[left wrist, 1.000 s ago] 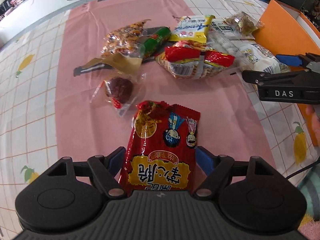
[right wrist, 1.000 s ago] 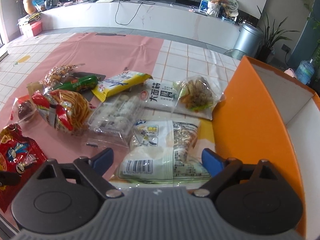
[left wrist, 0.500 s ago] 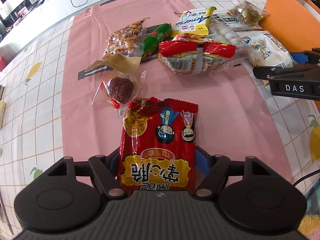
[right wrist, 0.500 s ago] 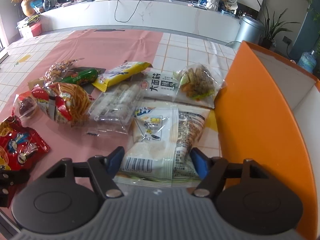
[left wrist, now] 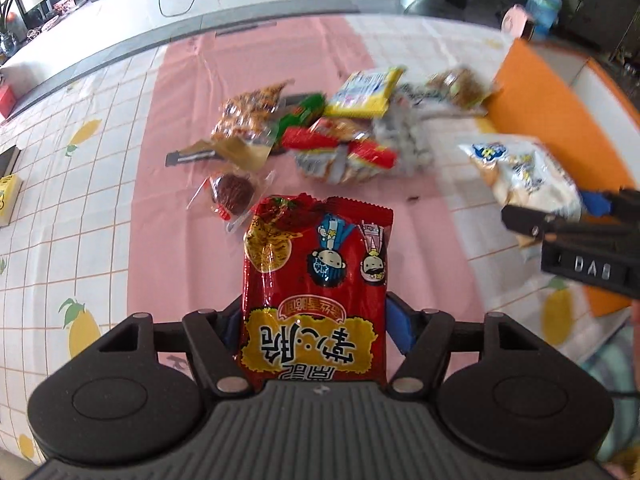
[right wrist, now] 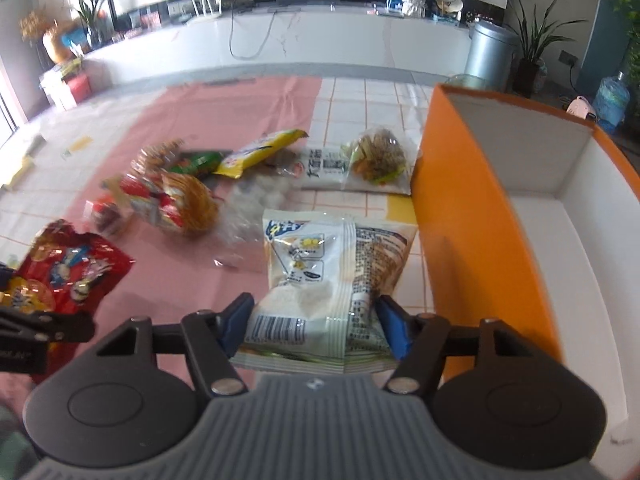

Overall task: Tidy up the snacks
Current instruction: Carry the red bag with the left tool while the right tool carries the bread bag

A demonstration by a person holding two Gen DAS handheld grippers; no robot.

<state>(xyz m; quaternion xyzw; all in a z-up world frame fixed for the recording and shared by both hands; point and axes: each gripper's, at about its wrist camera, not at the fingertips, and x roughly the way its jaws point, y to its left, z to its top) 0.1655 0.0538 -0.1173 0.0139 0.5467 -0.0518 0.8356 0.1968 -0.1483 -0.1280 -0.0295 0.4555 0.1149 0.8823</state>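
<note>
In the left wrist view the left gripper (left wrist: 314, 330) was closing on the red snack bag (left wrist: 316, 288), several packets apparently left on the pink cloth (left wrist: 176, 128); in the right wrist view the right gripper (right wrist: 314, 326) was closing on the white snack bag (right wrist: 328, 280) beside the empty orange box (right wrist: 480, 216)

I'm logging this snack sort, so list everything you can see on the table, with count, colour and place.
Crinkly red snack bag: 1, red and yellow, between left gripper's closing jaws.
White plastic snack bag: 1, white, between right gripper's closing jaws.
Yellow packet: 1, yellow, far side of pile.
Green packet: 1, green, beside yellow packet.
Clear bag of mixed nuts: 1, brownish, next to box.
Orange box: 1, orange outside, white inside, right.
Pink tablecloth: 1, pink, under pile.
Left gripper: 1, black.
Right gripper: 1, black.
</note>
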